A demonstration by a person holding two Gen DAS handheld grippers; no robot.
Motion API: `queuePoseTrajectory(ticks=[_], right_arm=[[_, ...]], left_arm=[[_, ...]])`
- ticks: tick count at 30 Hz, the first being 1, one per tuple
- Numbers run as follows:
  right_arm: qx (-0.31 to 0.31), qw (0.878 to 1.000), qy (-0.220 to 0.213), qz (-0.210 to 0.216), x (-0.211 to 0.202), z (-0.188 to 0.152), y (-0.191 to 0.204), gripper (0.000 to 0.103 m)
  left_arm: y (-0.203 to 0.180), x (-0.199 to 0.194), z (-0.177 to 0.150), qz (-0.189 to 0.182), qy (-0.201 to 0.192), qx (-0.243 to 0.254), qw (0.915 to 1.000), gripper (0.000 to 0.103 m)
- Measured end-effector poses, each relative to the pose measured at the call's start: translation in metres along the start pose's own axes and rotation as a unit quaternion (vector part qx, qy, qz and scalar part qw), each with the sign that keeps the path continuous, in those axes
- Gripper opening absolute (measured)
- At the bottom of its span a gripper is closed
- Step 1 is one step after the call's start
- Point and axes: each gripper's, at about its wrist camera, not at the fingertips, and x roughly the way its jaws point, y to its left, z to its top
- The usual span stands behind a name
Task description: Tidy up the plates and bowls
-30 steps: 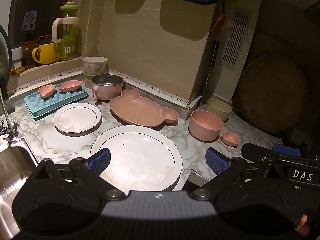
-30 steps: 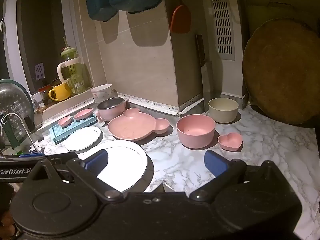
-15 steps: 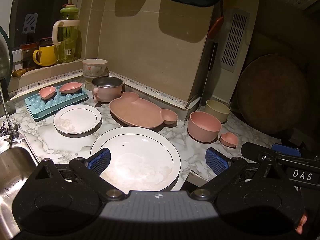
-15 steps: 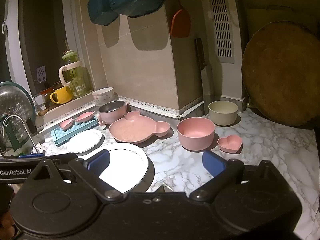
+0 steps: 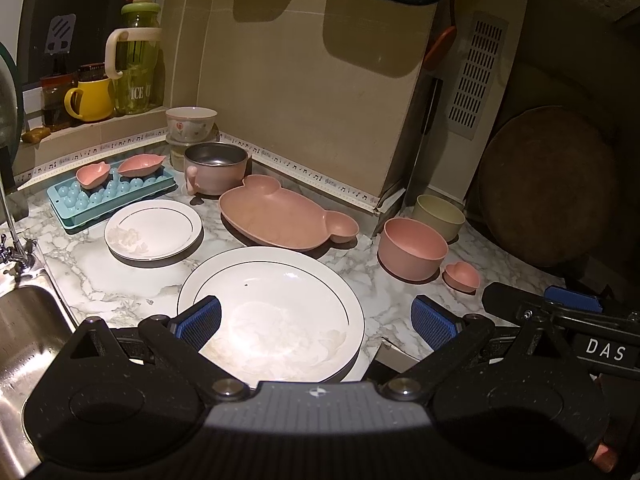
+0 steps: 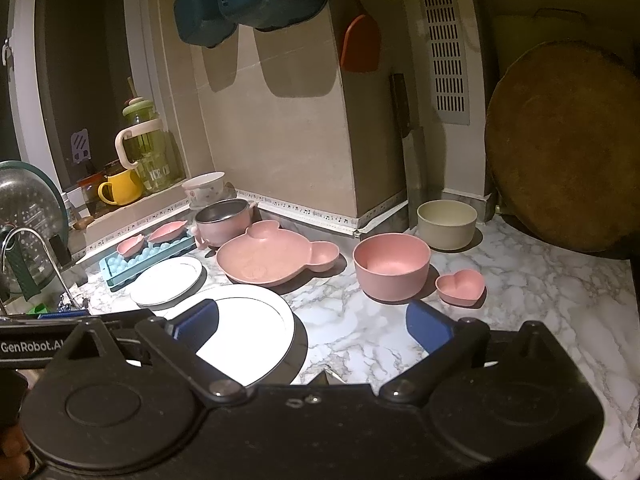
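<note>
Tools both spread wide, holding nothing: left tool (image 5: 316, 320), right tool (image 6: 312, 326). Approach step, nothing stacked yet. Large white plate (image 5: 276, 312) on tabletop (image 6: 540, 280) directly under left tool; small white plate (image 5: 154, 230) ahead-left. Next: lower, pinch rim.

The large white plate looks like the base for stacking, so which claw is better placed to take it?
Probably the left claw: it's open with the large white plate right between its fingers. The right claw, also open, faces bare counter nearer the pink bowl.
</note>
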Motion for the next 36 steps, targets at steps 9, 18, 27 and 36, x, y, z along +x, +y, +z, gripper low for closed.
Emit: queuePoseTrajectory(ticks=[9,18,27,36], right_arm=[[0.005,1.000,0.021,0.007,0.019,0.003,-0.006,0.100],[-0.004,0.999,0.044,0.022,0.046,0.008,-0.005,0.100],[-0.008,0.999,0.035,0.026,0.053,0.014,-0.006,0.096],[-0.005,0.999,0.036,0.021,0.053,0.012,-0.005,0.095]], left_arm=[[0.009,0.021,0.002,0.004,0.024,-0.022,0.9995,0.102],[0.014,0.036,0.008,0.018,0.032,-0.031,0.9988,0.102],[0.014,0.039,0.013,0.026,0.026,-0.027,0.9990,0.102],[0.016,0.035,0.009,0.021,0.032,-0.025,0.9989,0.102]])
